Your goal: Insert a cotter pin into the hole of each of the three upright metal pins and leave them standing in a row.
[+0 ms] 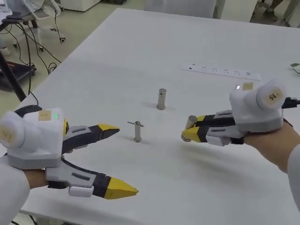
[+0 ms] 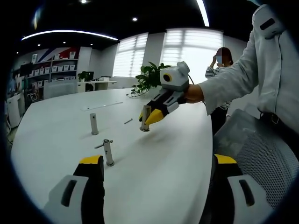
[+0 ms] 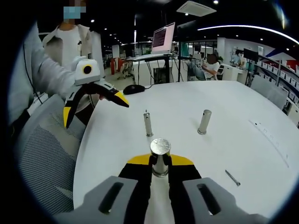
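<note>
Three metal pins are on the white table (image 1: pixel 140 51). The far pin (image 1: pixel 161 99) stands upright and bare. The middle pin (image 1: pixel 137 131) stands upright with a cotter pin across its top. My right gripper (image 1: pixel 187 133) is shut on the third pin (image 1: pixel 191 123), low at the table; in the right gripper view that pin (image 3: pixel 160 154) sits between the closed jaws. A loose cotter pin (image 3: pixel 232 178) lies on the table to the right of the right gripper. My left gripper (image 1: pixel 119 159) hangs open and holds nothing, short of the middle pin (image 2: pixel 108 152).
A white power strip (image 1: pixel 220 71) lies at the far right of the table. A mesh office chair (image 3: pixel 51 154) stands by the near edge. A person (image 2: pixel 219 63) stands beyond the table, with desks and monitors (image 3: pixel 163 39) farther off.
</note>
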Available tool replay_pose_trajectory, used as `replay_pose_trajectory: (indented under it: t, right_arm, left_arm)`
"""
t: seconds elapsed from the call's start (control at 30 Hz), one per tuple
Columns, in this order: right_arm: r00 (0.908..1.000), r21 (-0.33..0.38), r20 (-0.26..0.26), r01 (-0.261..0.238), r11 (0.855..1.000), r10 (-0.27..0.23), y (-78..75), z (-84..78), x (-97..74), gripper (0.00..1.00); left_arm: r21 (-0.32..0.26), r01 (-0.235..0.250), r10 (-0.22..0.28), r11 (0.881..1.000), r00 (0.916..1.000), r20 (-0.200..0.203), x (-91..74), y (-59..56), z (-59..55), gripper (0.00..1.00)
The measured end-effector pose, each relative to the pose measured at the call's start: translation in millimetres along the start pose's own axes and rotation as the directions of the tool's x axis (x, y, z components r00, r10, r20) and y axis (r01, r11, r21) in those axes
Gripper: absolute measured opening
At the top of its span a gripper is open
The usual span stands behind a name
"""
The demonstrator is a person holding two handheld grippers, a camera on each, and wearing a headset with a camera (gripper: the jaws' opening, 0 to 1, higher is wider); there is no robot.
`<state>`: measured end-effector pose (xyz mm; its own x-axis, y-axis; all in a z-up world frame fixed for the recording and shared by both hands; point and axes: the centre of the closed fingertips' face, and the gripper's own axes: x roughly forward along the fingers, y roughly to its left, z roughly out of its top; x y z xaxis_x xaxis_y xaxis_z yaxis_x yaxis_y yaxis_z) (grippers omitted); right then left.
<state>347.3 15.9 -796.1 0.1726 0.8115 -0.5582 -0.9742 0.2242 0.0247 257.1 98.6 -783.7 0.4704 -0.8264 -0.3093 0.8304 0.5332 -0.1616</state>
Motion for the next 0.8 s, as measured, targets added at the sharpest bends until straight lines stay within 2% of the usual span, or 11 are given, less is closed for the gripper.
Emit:
replay_pose_trajectory:
  t: [0.3,0.8]
  right_arm:
    - [0.9997,0.005,-0.013,-0.021,1.000,0.021,18.0,-13.0,1.2,0.13]
    - [0.9978,0.001,-0.038,-0.055,0.999,0.055,37.0,-32.9,8.8,0.13]
  left_arm:
    - [0.002,0.001,-0.001,1.000,1.0000,-0.004,-3.6,-1.6,-2.0,0.96]
    - [0.005,-0.008,0.008,1.000,1.0000,-0.005,-8.1,4.6,-2.4,0.96]
